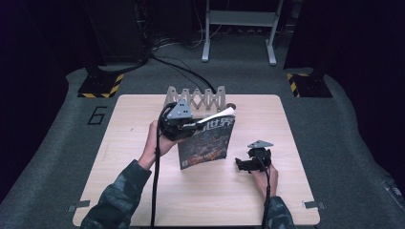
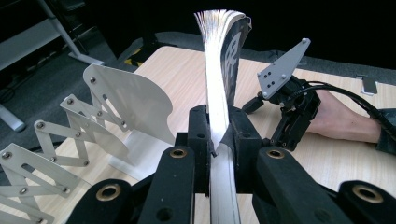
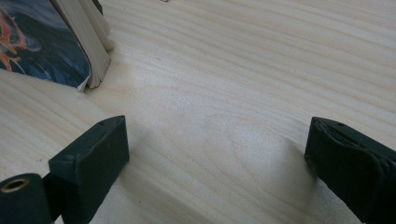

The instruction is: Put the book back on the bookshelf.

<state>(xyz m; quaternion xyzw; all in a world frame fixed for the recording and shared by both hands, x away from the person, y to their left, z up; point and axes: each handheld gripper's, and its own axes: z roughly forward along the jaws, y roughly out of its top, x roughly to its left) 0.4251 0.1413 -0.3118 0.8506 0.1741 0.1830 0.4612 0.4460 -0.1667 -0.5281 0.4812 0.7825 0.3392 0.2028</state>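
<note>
Magazine (image 1: 206,141) stood upright, clamped by left gripper (image 1: 184,125) for slotting into rack (image 1: 197,98); right gripper (image 1: 251,163) waited wide, empty.

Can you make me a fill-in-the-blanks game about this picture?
1. The left gripper is shut on the ____.
2. The right gripper's jaws stand ____ over bare table.
3. Behind the magazine stands a folding white ____.
4. The magazine's lower edge rests on the ____.

Missing words: magazine; open; rack; table
</note>
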